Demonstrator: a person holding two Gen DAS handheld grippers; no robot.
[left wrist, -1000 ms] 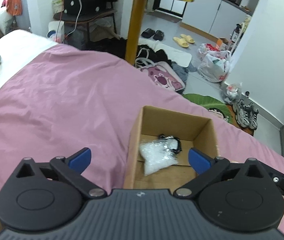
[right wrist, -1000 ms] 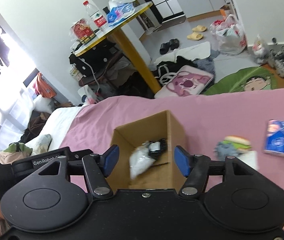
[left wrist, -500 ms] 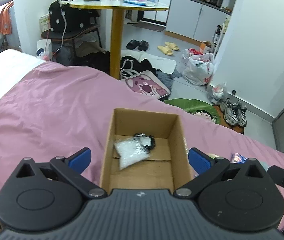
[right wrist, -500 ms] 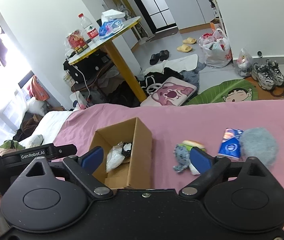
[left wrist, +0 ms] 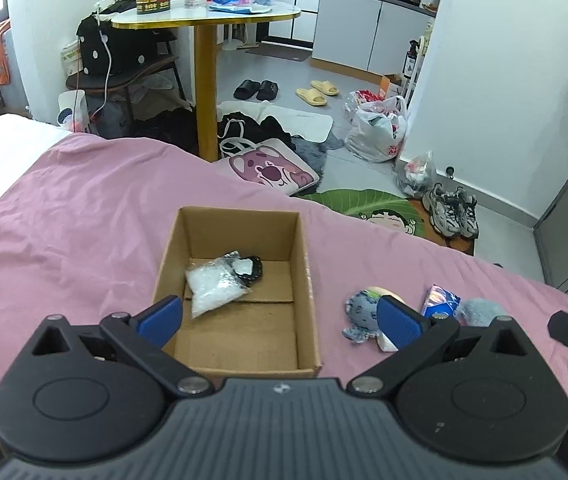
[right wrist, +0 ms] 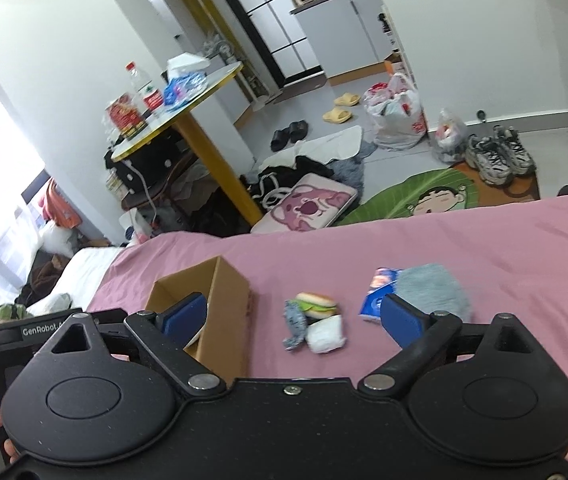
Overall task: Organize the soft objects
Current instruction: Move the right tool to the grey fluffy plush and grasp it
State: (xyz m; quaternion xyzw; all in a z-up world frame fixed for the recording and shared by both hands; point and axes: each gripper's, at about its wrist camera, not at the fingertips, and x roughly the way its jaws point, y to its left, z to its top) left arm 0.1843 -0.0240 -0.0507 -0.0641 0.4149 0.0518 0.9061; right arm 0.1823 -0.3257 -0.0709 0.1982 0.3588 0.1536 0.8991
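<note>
Loose soft items sit in a cluster on the pink bed cover, right of the cardboard box [left wrist: 240, 280]: a burger plush [right wrist: 317, 305] touching a blue-grey cloth toy [right wrist: 295, 326] and a white soft lump [right wrist: 325, 335], then further from the box a blue tissue pack [right wrist: 379, 295] touching a grey fluffy pad [right wrist: 429, 289]. Box is open-topped and already holds a clear bag of white stuff [left wrist: 214, 286] with a small black item [left wrist: 250, 267] against it, both toward the far-left of the box floor; the near half looks bare. Right tool [right wrist: 293, 316] is spread wide, empty, hovering above the bed with the burger cluster roughly between its blue pads; judged step is reaching for the next pick, likely the burger or the white lump. Left tool [left wrist: 280, 316] is also wide and empty, poised over the near edge of the box, not touching it as far as visible. To do it well: right tool should come down on one item only, since the three nearest the box touch each other and a wide close may drag two. Pinch through the middle, avoid catching the cover's fabric. Drop into the bare near half of the box. Left tool could steady the box wall if it slides on the soft cover.
</note>
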